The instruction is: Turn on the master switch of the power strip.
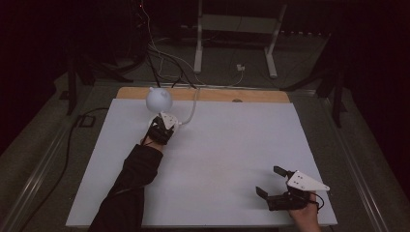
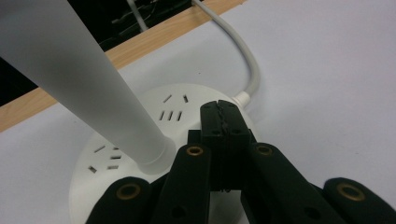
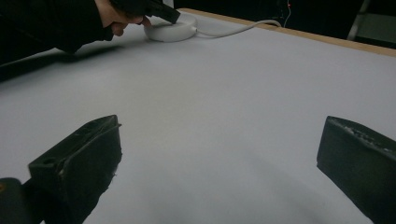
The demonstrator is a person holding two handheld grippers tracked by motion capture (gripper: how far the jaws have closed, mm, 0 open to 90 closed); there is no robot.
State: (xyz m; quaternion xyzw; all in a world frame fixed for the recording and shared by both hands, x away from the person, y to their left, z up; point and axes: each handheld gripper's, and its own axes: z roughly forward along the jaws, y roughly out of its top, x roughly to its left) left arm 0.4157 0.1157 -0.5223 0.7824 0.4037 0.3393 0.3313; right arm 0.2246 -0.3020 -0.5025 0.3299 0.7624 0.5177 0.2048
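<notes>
A white lamp stands at the table's far left, with a globe head [image 1: 159, 98], a tapering stem [image 2: 84, 74] and a round base [image 2: 194, 93] that carries socket slots. Its white cable [image 2: 252, 70] runs off toward the far edge. My left gripper [image 2: 223, 109] is shut, jaws pressed together with nothing between them, tips over the base's top right of the stem. From above, the left gripper [image 1: 167, 126] sits just below the globe. My right gripper [image 1: 269, 181] rests open near the front right corner. In the right gripper view its jaws stand wide apart [image 3: 222, 128] over bare white board.
A white board [image 1: 217, 154] covers the table, with a wooden strip [image 1: 217, 95] along the far edge. Beyond it stand a desk frame [image 1: 237, 29] and loose cables on a dark floor. A dark sleeve [image 1: 130, 183] lies across the front left.
</notes>
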